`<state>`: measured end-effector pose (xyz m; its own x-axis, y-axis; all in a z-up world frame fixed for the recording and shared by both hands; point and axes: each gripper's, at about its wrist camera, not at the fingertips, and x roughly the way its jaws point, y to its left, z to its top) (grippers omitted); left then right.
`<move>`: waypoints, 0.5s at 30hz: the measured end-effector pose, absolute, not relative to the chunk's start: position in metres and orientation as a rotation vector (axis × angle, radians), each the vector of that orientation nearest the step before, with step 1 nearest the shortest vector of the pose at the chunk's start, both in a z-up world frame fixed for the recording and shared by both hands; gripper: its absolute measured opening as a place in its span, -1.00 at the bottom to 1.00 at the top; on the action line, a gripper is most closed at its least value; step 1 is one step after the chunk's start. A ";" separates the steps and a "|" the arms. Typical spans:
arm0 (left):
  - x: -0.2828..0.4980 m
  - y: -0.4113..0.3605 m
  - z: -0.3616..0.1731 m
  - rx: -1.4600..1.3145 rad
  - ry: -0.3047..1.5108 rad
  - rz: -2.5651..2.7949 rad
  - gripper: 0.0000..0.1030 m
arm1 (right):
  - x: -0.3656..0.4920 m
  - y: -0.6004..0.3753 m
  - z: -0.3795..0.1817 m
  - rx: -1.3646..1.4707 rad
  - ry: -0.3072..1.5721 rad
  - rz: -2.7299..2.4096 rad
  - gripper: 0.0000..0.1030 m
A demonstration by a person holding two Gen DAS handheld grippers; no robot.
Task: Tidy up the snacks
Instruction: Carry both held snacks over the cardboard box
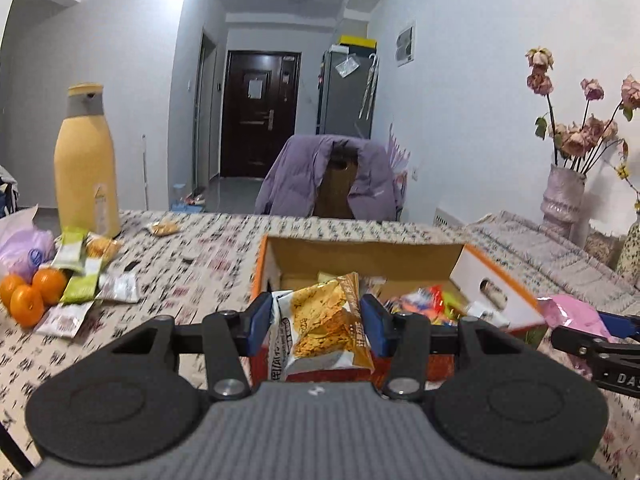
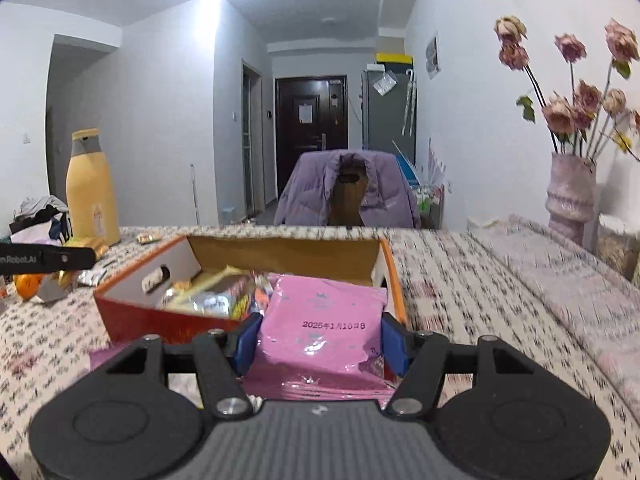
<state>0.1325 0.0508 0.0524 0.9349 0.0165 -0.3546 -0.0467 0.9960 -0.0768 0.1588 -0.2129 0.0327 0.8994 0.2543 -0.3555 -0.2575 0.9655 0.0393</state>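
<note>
Standing upright between fingers (image 1: 260, 320), yellow snack packet (image 1: 324, 320)

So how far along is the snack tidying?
Partway. The orange box already holds several packets. The left hand-held gripper clamps a yellow chip packet and the right hand-held gripper a pink packet, both near the box. Loose packets remain beside the oranges.

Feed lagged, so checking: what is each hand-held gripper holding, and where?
Left hand-held gripper: yellow snack packet, pinched across its side edges. Right hand-held gripper: pink packet, likewise by its sides.
</note>
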 end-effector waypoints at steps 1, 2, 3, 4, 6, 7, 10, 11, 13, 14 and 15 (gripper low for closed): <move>0.135 0.049 0.055 -0.087 0.356 0.031 -0.04 | 0.163 -0.211 0.036 -0.011 0.357 0.269 0.19; 0.139 0.047 0.057 -0.090 0.350 0.029 -0.04 | 0.167 -0.208 0.040 -0.013 0.348 0.272 0.19; 0.141 0.045 0.059 -0.092 0.343 0.026 -0.04 | 0.171 -0.206 0.043 -0.014 0.341 0.273 0.19; 0.144 0.043 0.062 -0.093 0.337 0.023 -0.04 | 0.176 -0.204 0.046 -0.014 0.335 0.275 0.19; 0.151 0.038 0.066 -0.088 0.326 0.021 -0.04 | 0.186 -0.200 0.052 -0.015 0.325 0.280 0.19; 0.155 0.037 0.067 -0.086 0.322 0.018 -0.04 | 0.191 -0.198 0.054 -0.015 0.322 0.282 0.19; 0.166 0.031 0.071 -0.083 0.316 0.012 -0.04 | 0.206 -0.194 0.059 -0.018 0.315 0.284 0.19; 0.171 0.029 0.072 -0.082 0.315 0.011 -0.04 | 0.210 -0.193 0.060 -0.020 0.314 0.285 0.19; 0.178 0.026 0.073 -0.082 0.313 0.009 -0.04 | 0.219 -0.191 0.061 -0.020 0.314 0.286 0.19; 0.183 0.024 0.072 -0.081 0.314 0.007 -0.04 | 0.224 -0.189 0.062 -0.021 0.315 0.287 0.19; 0.186 0.022 0.071 -0.077 0.315 0.006 -0.04 | 0.228 -0.188 0.062 -0.022 0.317 0.286 0.19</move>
<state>0.1864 0.0223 0.0714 0.9507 -0.0064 -0.3099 -0.0177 0.9970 -0.0751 0.2278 -0.1877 0.0618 0.9102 0.2739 -0.3107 -0.2809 0.9595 0.0229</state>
